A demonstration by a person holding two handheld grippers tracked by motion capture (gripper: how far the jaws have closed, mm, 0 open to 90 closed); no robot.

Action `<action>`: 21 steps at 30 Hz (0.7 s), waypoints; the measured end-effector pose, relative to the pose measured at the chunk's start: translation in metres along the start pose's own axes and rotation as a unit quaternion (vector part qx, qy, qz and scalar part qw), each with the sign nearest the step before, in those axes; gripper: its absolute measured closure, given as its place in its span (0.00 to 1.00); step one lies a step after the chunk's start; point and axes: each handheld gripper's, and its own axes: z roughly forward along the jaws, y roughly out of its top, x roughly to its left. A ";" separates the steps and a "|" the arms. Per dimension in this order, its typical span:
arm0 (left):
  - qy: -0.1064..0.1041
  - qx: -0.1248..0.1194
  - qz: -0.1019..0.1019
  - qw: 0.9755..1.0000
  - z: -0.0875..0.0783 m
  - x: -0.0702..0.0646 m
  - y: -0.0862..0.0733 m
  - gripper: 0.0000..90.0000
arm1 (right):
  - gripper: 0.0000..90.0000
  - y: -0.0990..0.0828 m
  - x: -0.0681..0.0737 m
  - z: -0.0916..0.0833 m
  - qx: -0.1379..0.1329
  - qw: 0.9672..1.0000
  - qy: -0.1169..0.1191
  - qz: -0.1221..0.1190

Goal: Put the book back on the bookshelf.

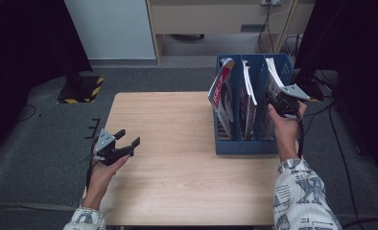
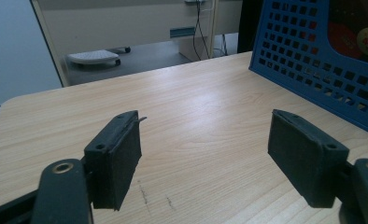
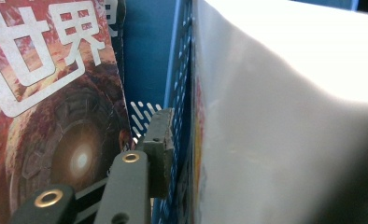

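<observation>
Straddling divider + white book (image 3: 285, 116): right gripper (image 1: 279, 101), rack's (image 1: 244, 146) rightmost slot.

Left claw (image 1: 129, 139) agape (right (image 1: 278, 103) raised)

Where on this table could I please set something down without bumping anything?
The bare wood between the left tool and the blue file rack is free, as is the table's near edge. The rack is crowded with magazines and the right tool.

A pale, matt wood-grain surface (image 1: 177, 158) carries a perforated blue plastic file rack (image 1: 247, 143). Glossy paper magazines (image 1: 224, 93) stand inside; the left tool (image 1: 129, 139) bears matt black pads.
</observation>
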 end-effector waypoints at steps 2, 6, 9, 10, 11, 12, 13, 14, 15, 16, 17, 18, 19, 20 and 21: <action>0.000 0.000 0.000 1.000 0.000 0.000 0.000 0.28 | 0.66 0.000 0.000 0.000 -0.001 1.000 0.002 0.002; 0.001 0.000 0.000 1.000 -0.001 0.000 0.000 0.28 | 0.58 0.000 0.000 -0.002 0.003 1.000 0.003 0.002; 0.001 -0.001 0.000 1.000 -0.001 0.001 0.000 0.28 | 0.53 0.000 0.001 -0.002 0.006 1.000 0.008 0.003; 0.001 -0.001 0.001 1.000 -0.001 0.000 0.000 0.28 | 0.52 0.000 0.001 -0.003 0.005 1.000 0.009 0.003; 0.001 -0.001 0.000 1.000 -0.001 0.000 0.000 0.28 | 0.51 0.000 0.001 -0.003 0.006 1.000 0.010 0.004; 0.001 -0.001 0.000 1.000 -0.001 0.000 0.000 0.28 | 0.51 0.000 0.000 -0.003 0.007 1.000 0.011 0.006; 0.001 -0.001 0.001 1.000 -0.001 0.000 0.000 0.28 | 0.51 0.000 0.000 -0.003 0.006 1.000 0.011 0.005; 0.001 -0.001 0.000 1.000 -0.001 0.000 0.000 0.28 | 0.50 0.000 0.000 -0.003 0.005 1.000 0.010 0.004; 0.001 -0.001 0.001 1.000 -0.001 0.000 0.000 0.28 | 0.50 0.000 0.000 -0.004 0.006 1.000 0.011 0.006; 0.001 -0.001 0.001 1.000 -0.001 0.000 0.000 0.28 | 0.49 0.000 0.000 -0.003 0.006 1.000 0.013 0.008; 0.001 -0.001 0.002 1.000 -0.001 0.000 0.000 0.28 | 0.48 -0.001 0.000 -0.003 0.010 1.000 0.015 0.007; 0.000 -0.001 0.002 1.000 -0.001 0.000 0.000 0.28 | 0.48 -0.001 0.000 -0.003 0.011 1.000 0.015 0.006; 0.001 0.000 0.002 1.000 -0.001 0.000 0.000 0.28 | 0.48 -0.001 0.000 -0.003 0.011 1.000 0.016 0.006; 0.001 -0.001 0.001 1.000 -0.001 0.000 0.000 0.28 | 0.47 -0.002 0.000 -0.003 0.012 1.000 0.016 0.007; 0.001 -0.001 0.001 1.000 -0.001 0.000 0.000 0.28 | 0.46 -0.002 0.000 -0.003 0.012 1.000 0.016 0.008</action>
